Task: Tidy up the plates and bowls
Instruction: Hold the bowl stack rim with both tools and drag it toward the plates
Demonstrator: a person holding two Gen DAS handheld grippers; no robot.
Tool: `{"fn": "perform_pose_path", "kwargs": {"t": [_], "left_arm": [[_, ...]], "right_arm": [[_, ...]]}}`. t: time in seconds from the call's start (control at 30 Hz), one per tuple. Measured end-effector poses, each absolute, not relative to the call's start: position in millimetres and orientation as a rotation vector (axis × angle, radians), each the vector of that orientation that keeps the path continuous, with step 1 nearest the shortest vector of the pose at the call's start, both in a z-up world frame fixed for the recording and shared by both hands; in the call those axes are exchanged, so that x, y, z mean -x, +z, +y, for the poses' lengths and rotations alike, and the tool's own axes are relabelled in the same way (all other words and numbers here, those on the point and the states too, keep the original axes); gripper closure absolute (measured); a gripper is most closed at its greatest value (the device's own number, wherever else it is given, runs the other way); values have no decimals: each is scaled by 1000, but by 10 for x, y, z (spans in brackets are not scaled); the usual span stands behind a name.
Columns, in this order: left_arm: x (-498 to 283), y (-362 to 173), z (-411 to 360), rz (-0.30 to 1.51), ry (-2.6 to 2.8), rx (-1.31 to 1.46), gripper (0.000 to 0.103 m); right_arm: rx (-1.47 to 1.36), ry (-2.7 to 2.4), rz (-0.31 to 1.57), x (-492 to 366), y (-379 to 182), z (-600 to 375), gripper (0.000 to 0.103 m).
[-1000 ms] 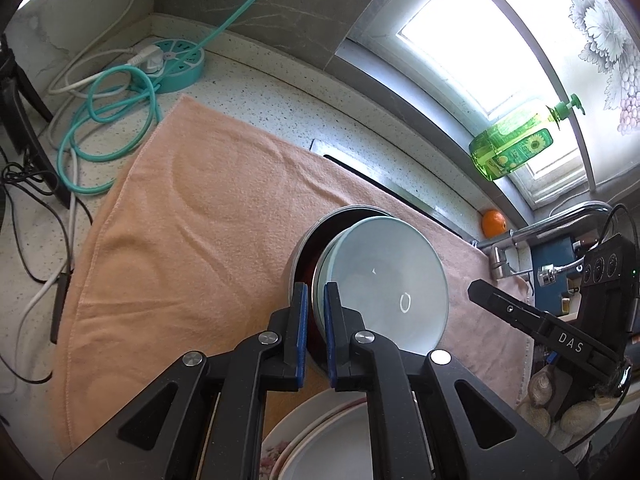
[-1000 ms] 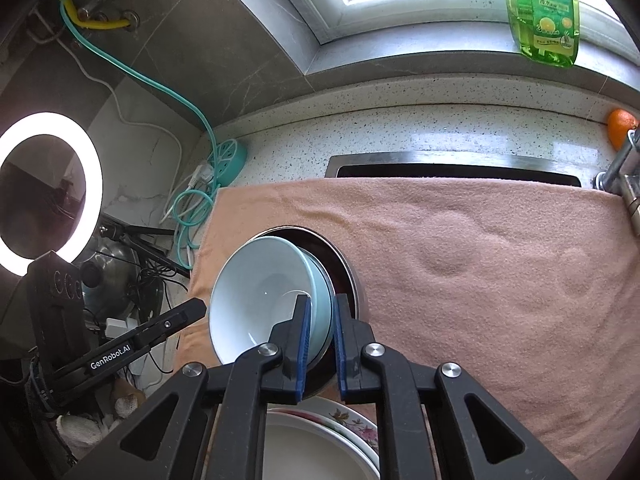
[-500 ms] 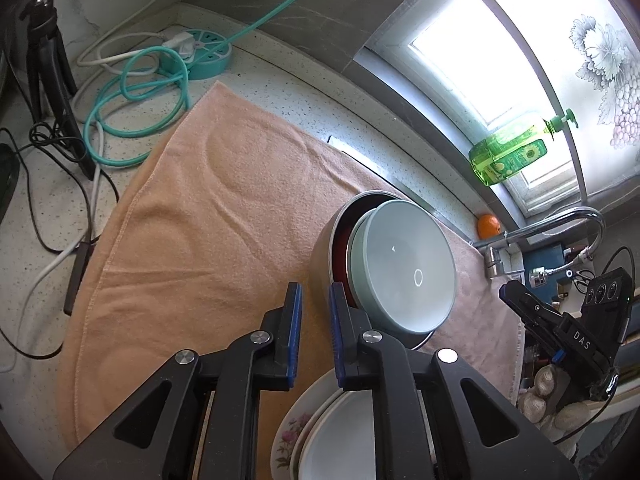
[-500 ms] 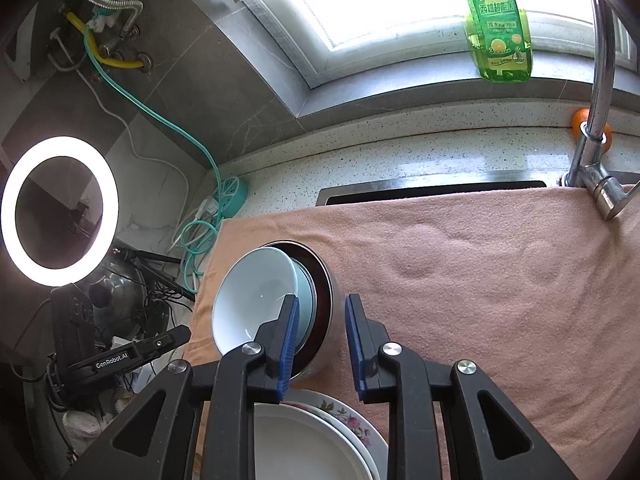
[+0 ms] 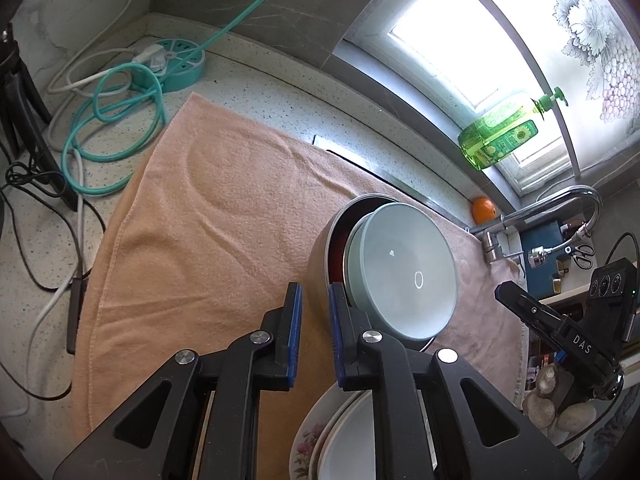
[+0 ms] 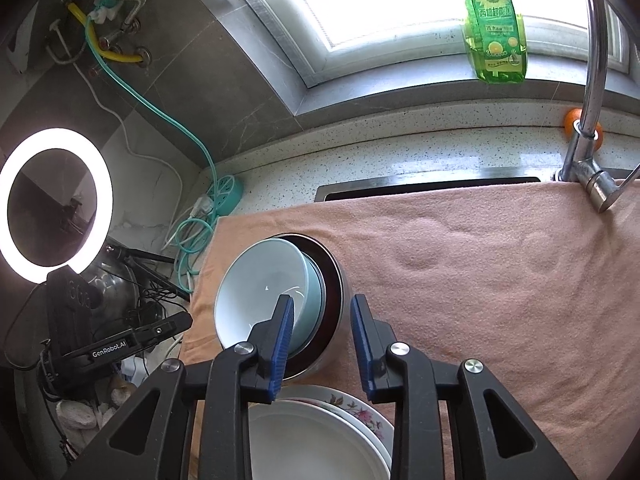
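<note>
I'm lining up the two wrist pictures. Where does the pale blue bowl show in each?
Left wrist view: the pale blue bowl sits right of centre, nested in a dark pot, just beyond the right finger.
Right wrist view: the bowl sits left of centre, behind the left finger.
Shared landmark: the green soap bottle at the window.

A pale blue bowl (image 6: 266, 292) sits nested inside a dark-lined metal bowl (image 6: 334, 304) on a peach towel (image 6: 500, 280). The right gripper (image 6: 322, 316) hovers over their rims — its jaws opening, pads touching neither. Stacked plates (image 6: 320, 436) lie just below, the lowest flower-patterned.
</note>
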State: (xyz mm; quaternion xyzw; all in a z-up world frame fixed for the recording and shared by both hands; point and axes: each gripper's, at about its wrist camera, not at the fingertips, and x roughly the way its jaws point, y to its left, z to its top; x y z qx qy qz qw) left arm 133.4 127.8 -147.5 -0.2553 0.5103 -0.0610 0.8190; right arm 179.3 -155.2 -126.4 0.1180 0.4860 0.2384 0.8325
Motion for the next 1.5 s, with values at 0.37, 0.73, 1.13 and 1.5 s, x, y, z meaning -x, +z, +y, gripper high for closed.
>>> {"fn": "perform_pose_path", "kwargs": {"t": [0.37, 0.73, 1.13, 1.5], "left_arm": [[-1502, -1587, 1261, 1127, -185, 491, 91], [-1605, -1657, 1166, 1144, -179, 496, 91], [-1665, -1723, 1146, 1146, -171, 474, 91], [-1688, -1764, 1152, 1144, -179, 481, 95]], "right_arm": [[-330, 411, 1087, -1928, -1443, -1489, 76], [-376, 413, 1138, -2021, -1668, -1527, 77], [-353, 434, 1170, -2085, -1775, -1437, 80], [-316, 414, 1193, -2113, -1846, -1328, 88]]}}
